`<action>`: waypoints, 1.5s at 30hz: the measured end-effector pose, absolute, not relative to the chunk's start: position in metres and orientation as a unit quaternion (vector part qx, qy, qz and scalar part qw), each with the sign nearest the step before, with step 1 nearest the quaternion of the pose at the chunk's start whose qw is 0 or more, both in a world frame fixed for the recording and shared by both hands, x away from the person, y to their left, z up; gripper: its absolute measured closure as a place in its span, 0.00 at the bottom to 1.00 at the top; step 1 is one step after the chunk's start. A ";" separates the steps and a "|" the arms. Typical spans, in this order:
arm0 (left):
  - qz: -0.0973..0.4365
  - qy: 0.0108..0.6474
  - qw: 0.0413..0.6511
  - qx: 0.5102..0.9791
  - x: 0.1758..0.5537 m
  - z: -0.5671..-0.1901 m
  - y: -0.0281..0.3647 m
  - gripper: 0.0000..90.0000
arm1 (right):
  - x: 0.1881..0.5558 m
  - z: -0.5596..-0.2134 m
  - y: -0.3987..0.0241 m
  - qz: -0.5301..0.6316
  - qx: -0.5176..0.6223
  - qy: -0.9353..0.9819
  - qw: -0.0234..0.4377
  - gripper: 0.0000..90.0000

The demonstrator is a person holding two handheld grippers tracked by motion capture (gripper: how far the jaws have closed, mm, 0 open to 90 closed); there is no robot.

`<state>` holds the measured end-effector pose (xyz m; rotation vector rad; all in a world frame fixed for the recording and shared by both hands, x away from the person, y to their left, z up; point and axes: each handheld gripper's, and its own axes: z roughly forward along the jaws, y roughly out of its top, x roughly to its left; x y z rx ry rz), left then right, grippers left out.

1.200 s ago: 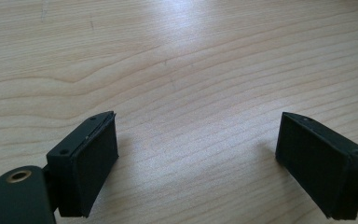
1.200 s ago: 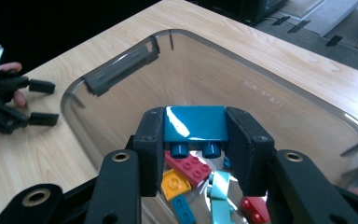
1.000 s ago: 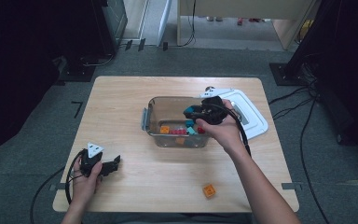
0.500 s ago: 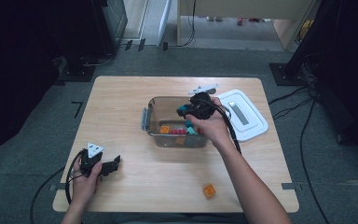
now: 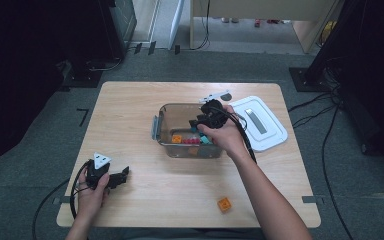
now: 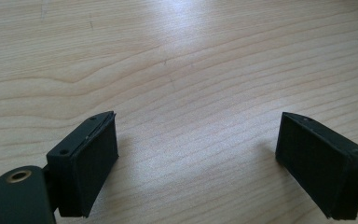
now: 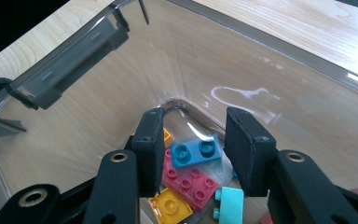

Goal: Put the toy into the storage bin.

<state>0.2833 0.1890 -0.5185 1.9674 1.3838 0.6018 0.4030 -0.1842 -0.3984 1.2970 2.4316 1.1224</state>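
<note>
A clear plastic box (image 5: 161,116) stands mid-table with several toy bricks in it. My right gripper (image 5: 197,123) hangs over its right half, pointing down into it. In the right gripper view the right gripper (image 7: 193,126) is open. A blue brick (image 7: 196,151) lies below the gap, apart from both pads, on a pink brick (image 7: 189,179). A yellow brick (image 7: 170,205) and a teal brick (image 7: 228,200) lie beside them. My left gripper (image 5: 122,175) rests open on the bare table near the front left, and in its own view the left gripper (image 6: 198,140) holds nothing.
The box's white lid (image 5: 260,125) lies flat just right of the box. One orange brick (image 5: 224,204) sits alone on the wooden table (image 5: 130,110) near the front edge. Cables trail from both grippers.
My right hand and gripper have shifted a little left and farther over the box. The left hand has stayed put.
</note>
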 end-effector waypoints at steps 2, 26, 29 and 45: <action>0.230 0.528 0.325 0.750 0.283 -0.518 0.189 0.14 | 0.403 -0.398 -0.184 0.377 0.435 0.813 0.083 0.66; 0.230 0.528 0.325 0.750 0.283 -0.519 0.189 0.14 | 0.353 -0.372 -0.212 0.451 0.364 0.805 0.129 0.27; 0.230 0.528 0.325 0.750 0.283 -0.519 0.189 0.14 | 0.338 -0.371 -0.218 0.456 0.347 0.808 0.136 0.26; 0.230 0.528 0.325 0.751 0.283 -0.518 0.189 0.14 | 0.270 -0.387 -0.252 0.455 0.313 0.820 0.150 0.19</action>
